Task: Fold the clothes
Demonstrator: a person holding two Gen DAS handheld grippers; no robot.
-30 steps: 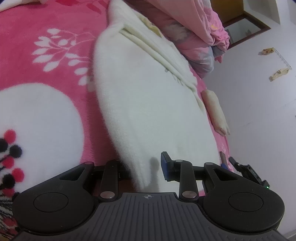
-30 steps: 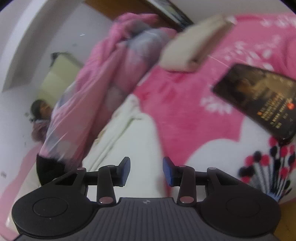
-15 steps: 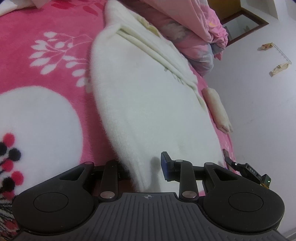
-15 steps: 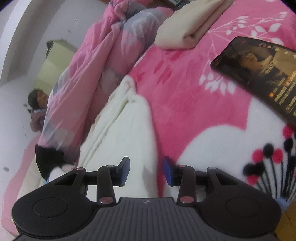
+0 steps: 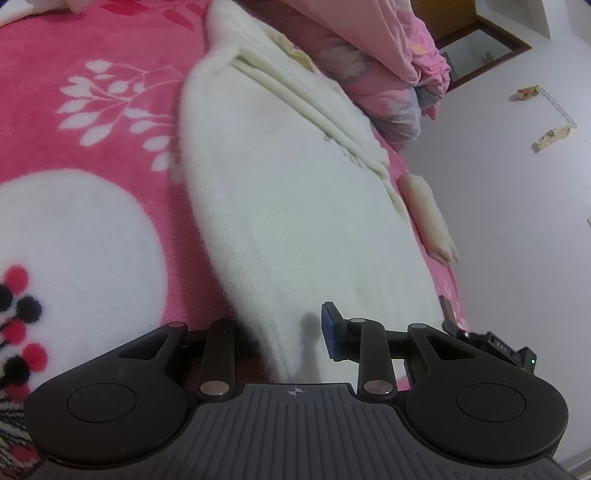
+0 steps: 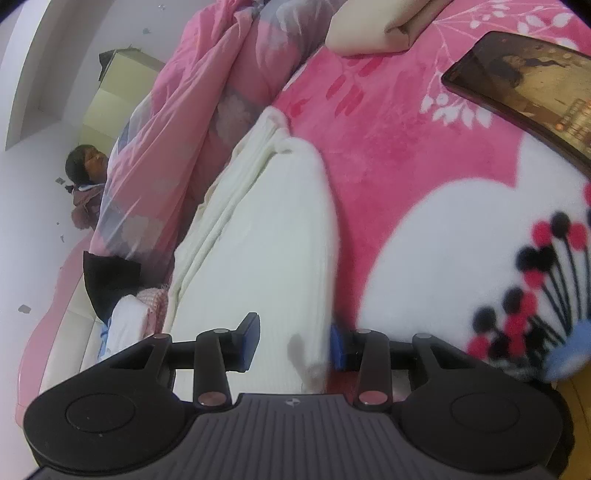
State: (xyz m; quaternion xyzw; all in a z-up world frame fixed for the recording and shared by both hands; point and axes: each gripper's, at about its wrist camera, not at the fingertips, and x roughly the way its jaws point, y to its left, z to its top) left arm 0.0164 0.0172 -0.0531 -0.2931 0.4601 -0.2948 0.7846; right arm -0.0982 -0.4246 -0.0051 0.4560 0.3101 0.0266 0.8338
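Moved in since a second ago: right gripper (image 6: 293,345), from blurred and well back to close over near edge of folded white fluffy knit garment (image 6: 266,236); left gripper (image 5: 286,339) nearly unchanged at same garment's near end.

Left wrist view, left to right: pink plush blanket with white heart and leaf print (image 5: 92,155) covering bed; garment (image 5: 295,206) lying lengthwise on it, cream ribbed fold along far side. Left finger hidden under garment's near corner, right blue pad (image 5: 330,332) above the cloth; fingers spread with the fabric between, not seen pressing, so whether grasping cannot be told. Further right: crumpled pink floral quilt (image 5: 373,59), small folded cream cloth (image 5: 428,218) at bed edge, pale wall.

Right wrist view, left to right: person (image 6: 86,177) seated beyond quilt (image 6: 177,122); garment centre; fingers parted, released, left pad (image 6: 249,341) over the cloth, right pad at its edge against blanket (image 6: 399,155). Beige folded pillow-like bundle (image 6: 373,26) top, dark phone with lit screen (image 6: 524,92) lying on blanket at right.
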